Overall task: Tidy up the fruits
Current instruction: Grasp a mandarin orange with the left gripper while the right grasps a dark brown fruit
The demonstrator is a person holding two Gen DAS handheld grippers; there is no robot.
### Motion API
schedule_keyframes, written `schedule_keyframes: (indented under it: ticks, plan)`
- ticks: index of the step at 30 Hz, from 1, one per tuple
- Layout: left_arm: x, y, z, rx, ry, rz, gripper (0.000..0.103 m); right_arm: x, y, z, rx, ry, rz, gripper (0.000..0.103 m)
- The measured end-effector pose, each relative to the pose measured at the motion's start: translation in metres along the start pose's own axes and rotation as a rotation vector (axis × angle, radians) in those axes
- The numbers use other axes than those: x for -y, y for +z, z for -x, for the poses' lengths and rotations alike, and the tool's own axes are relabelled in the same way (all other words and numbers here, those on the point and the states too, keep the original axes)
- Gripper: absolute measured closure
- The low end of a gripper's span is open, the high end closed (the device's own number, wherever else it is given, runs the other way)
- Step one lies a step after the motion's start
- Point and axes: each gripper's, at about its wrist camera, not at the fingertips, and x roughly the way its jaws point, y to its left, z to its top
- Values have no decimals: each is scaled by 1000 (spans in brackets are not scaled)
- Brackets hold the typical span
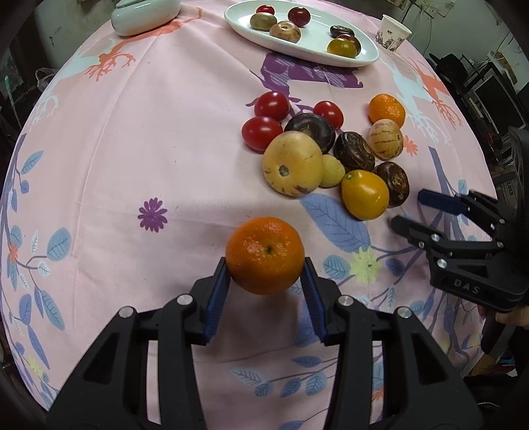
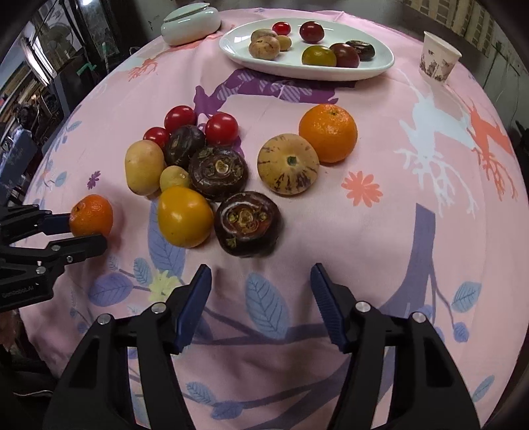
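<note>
Gripping: left gripper (image 1: 265, 269) pinches a small orange (image 1: 265, 255) between its blue pads, one pad on each side; the orange sits clear of the heap, near the left gripper's edge of the cloth
Right gripper: (image 2: 261, 276) jaws spread, nothing between them; it hangs over bare tablecloth just short of the nearest dark round fruit (image 2: 247, 224)
Heap: loose fruit in the middle of the table — red tomatoes (image 2: 180, 118), a yellow tomato (image 2: 184, 216), dark brown round fruits, a pale yellow striped fruit (image 2: 288, 168), a smooth yellow fruit (image 2: 144, 171); most touch one another
Second orange: (image 2: 328, 133) just beside the striped fruit, at the heap's far right side
Plate: white oval plate (image 2: 380, 67) at the far edge; red, dark, yellow-green and tan fruits lie on it
Cup: paper cup (image 2: 438, 66) with a dark printed pattern, right of the plate, apart from it
Lidded dish: pale green, (image 2: 191, 24) left of the plate
Tablecloth: pink (image 2: 330, 231), printed with deer, leaves and flowers
Writing: raised letters "DAS" on the right gripper's body seen from the left wrist view; a small white line of lettering on the left gripper's body in the right wrist view — too small to read surely
</note>
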Motion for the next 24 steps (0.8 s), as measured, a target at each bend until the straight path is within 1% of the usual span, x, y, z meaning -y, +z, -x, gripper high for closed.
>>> schedule_keyframes:
  ticks: [6, 7, 8, 9, 10, 11, 14, 18, 24]
  plan:
    - [-3, 1, -3, -7, -8, 18, 59, -1, 14, -8, 1, 17, 14, 45]
    - [-3, 1, -3, -8, -10, 20, 59, -3, 16, -10, -4, 11, 23, 47]
    - [-3, 1, -3, -8, -10, 20, 59, -5, 18, -11, -6, -2, 48, 52]
    - [-3, 0, -3, -8, -8, 20, 59, -9, 19, -11, -10, -6, 81, 62]
    - [-4, 0, -3, -8, -7, 21, 59, -12, 20, -9, -13, -5, 102, 62]
    - [-4, 0, -2, -8, -9, 26, 59, -14, 22, -7, -10, 13, 96, 62]
    - [-7, -1, 0, -1, -31, 50, 59, -4, 20, 4, 8, 58, 27, 62]
    - [-5, -3, 6, 10, -23, 43, 59, 12, 5, 15, 9, 93, -61, 62]
    - [3, -3, 17, 29, -19, 17, 59, 25, -19, 34, 20, 101, -138, 62]
